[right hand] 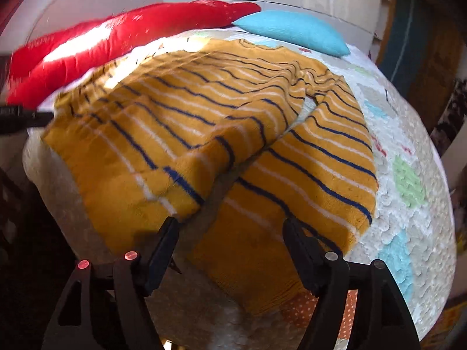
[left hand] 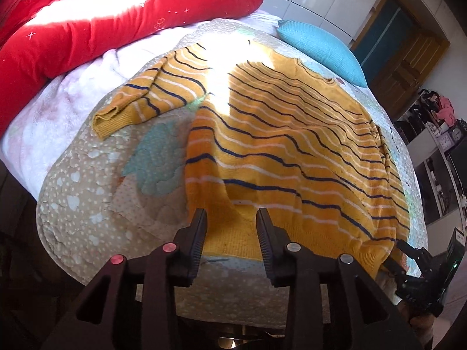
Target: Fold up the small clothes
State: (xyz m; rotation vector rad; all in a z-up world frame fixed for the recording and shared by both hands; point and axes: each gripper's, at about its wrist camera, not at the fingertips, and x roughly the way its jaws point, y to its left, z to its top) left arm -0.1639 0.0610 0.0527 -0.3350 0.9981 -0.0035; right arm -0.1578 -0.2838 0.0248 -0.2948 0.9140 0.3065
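Observation:
A small mustard-yellow sweater (left hand: 292,151) with navy and white stripes lies spread face down on a quilted bed cover (left hand: 87,204). Its left sleeve (left hand: 151,93) reaches out to the far left. My left gripper (left hand: 230,215) is open just above the sweater's bottom hem, holding nothing. In the right wrist view the sweater (right hand: 181,122) fills the middle and its right sleeve (right hand: 315,169) lies alongside the body. My right gripper (right hand: 230,224) is open wide over the sleeve cuff and hem corner. It also shows in the left wrist view (left hand: 420,268) at the hem's right corner.
A red quilt (left hand: 102,23) lies bunched along the far left of the bed. A turquoise pillow (left hand: 324,49) sits at the far right. A pale fleece blanket (left hand: 58,116) lies under the red quilt. Shelves (left hand: 440,145) and a wooden door (left hand: 408,64) stand to the right.

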